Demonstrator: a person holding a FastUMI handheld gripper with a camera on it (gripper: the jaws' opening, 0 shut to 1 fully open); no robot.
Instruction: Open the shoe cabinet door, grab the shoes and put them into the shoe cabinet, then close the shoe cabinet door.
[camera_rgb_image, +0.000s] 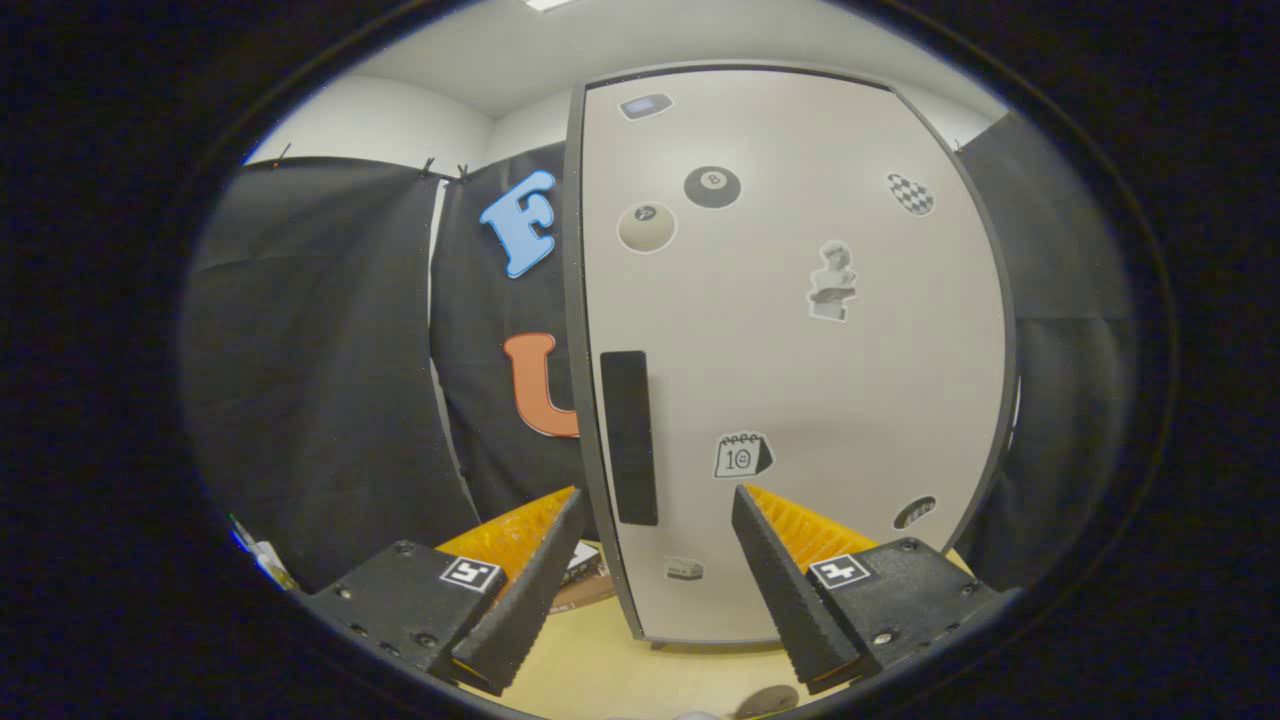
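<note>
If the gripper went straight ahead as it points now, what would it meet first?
Most likely the black handle on the shoe cabinet door. The open gripper frames the handle's lower end, though depth is hard to judge.

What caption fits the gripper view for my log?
Open gripper faces the closed shoe cabinet door, its jaws spread on either side of the door's black handle edge.

Black cloth (320, 360) hangs clipped along the booth wall; white wall (380, 120) above, ceiling light (548, 4) on, tan tabletop (600, 670) below.
</note>
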